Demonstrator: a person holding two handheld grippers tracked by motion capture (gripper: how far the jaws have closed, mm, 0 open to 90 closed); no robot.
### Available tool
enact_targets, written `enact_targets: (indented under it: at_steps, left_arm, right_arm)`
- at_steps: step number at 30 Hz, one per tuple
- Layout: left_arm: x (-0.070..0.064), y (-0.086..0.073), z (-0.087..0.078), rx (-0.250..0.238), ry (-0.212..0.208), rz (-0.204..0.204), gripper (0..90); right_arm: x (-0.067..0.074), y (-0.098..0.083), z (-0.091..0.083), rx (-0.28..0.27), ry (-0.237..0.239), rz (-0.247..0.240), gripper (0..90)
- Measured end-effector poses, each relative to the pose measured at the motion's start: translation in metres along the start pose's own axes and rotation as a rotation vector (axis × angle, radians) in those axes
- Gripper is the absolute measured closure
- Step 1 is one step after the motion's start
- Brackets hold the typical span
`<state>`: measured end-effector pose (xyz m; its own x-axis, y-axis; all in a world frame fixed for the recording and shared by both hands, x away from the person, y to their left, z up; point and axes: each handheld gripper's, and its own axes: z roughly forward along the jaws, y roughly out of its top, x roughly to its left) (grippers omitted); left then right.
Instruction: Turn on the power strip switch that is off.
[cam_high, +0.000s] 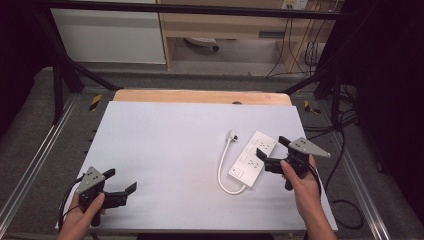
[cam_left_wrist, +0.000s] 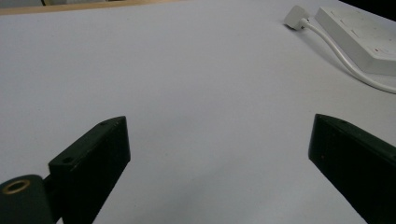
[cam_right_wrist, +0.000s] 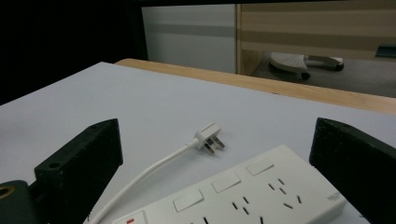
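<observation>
Right gripper (cam_high: 270, 147) held over power strip (cam_high: 253, 158), jaws spread, holding nothing. Left gripper (cam_high: 121, 181) low over table (cam_high: 165, 145), jaws spread. No legible markings.

Lab, framed test table (cam_high: 150, 150), floor cables (cam_high: 300, 45), cabinets (cam_high: 107, 35)

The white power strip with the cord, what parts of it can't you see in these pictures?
- White plastic power strip: the high view has its right edge behind the right gripper.
- Its near end: cut off by the right gripper view's bottom edge.
- Switch markings: too small.
- White plug: prongs partly hidden underneath.
</observation>
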<state>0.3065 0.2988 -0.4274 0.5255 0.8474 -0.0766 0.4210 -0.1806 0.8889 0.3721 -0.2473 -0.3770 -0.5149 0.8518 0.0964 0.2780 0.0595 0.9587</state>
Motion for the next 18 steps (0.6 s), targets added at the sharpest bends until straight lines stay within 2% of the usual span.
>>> enact_targets:
  at_steps: [8, 12, 18]
  left_arm:
    - [0.0, 0.0, 0.0, -0.001, 0.001, 0.005, 5.7]
    - [-0.001, 0.0, 0.001, -0.001, -0.003, 0.006, 5.7]
    - [-0.001, 0.0, 0.001, -0.002, 0.001, 0.016, 5.7]
  right_arm:
    - [-0.017, -0.021, -0.029, -0.009, -0.062, -0.005, 5.2]
    - [-0.027, -0.034, -0.042, -0.007, -0.094, 0.022, 5.2]
    - [-0.039, -0.052, -0.053, -0.002, -0.128, 0.01, 4.4]
